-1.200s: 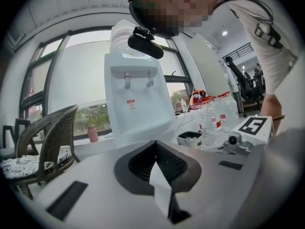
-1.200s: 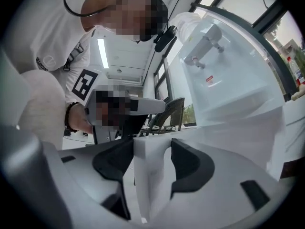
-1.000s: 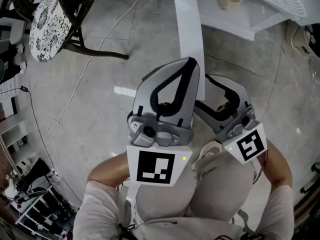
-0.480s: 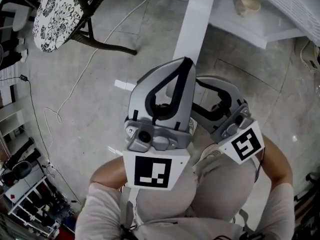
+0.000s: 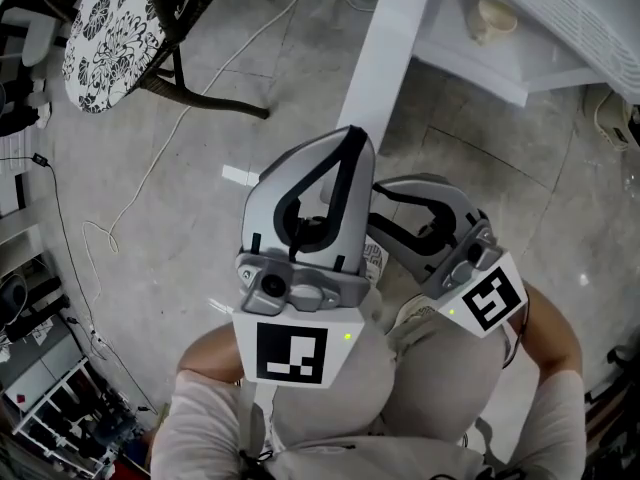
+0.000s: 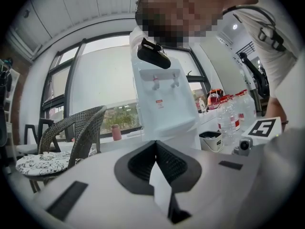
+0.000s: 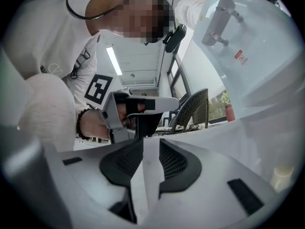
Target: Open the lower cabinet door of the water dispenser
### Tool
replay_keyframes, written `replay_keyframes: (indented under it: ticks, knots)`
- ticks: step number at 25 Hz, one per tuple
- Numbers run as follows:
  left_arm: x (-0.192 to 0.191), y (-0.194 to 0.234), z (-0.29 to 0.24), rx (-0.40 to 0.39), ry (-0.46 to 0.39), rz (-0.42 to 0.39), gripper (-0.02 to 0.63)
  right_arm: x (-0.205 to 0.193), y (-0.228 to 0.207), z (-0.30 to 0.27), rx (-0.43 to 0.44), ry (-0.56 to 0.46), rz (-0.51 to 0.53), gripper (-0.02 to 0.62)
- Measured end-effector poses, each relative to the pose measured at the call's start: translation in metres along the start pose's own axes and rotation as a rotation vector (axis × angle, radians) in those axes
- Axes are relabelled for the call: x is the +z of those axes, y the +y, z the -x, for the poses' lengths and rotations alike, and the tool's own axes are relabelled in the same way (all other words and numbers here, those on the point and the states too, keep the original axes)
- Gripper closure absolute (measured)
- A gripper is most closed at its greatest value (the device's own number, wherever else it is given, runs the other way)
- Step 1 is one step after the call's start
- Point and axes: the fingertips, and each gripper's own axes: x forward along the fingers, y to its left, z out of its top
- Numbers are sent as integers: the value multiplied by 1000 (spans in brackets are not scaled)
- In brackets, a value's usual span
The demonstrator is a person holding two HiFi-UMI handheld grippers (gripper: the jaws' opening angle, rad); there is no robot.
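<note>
The left gripper (image 6: 155, 146) is clenched, with a thin white wedge of the door (image 5: 392, 53) caught between its pads at the door's free edge. The right gripper (image 7: 150, 146) sits just beside it on the same edge. Its jaws have just been closing, and the door's white strip fills the gap between the pads, so both look to be grasping the door.

The door stands swung well out from the dispenser (image 6: 164, 104), its edge toward the person. The lower cabinet lies open: its shelf (image 5: 470, 63) shows, with a cup (image 5: 490, 18) on it. By that, the opening looks largely done. What is left is at most a little more swing, then letting go.

The person's knees (image 5: 400, 378) are just behind both grippers and leave little room to pull straight back. Toward the upper left corner of the floor (image 5: 200, 258) in the head view, a wicker chair (image 5: 180, 8) with a patterned cushion stands well apart from the door. A pale cable (image 5: 150, 168) trails across the floor past it. Neither looks likely to block the swing. Bottles (image 6: 233, 113) stand on a table to the right of the dispenser, away from the door
</note>
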Motion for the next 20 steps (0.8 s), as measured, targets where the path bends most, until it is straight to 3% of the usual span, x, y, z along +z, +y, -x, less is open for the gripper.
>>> replay_keyframes:
  ticks: [4,13,16,20]
  knots:
    - [4,-2,-2,-2,-13,7,601,5,-6,26,-35,-10,-18,531]
    - [32,-24,-9,-43,-38,3,600,41,-37,89,-236,-26,-17,554]
    - [51,-27,-7,-47,-44,34,601,74,-41,109,-344,-35,-19,558]
    - [104,-21,3,-37,-69,62,600,142,-44,144,-516,-48,-40,558]
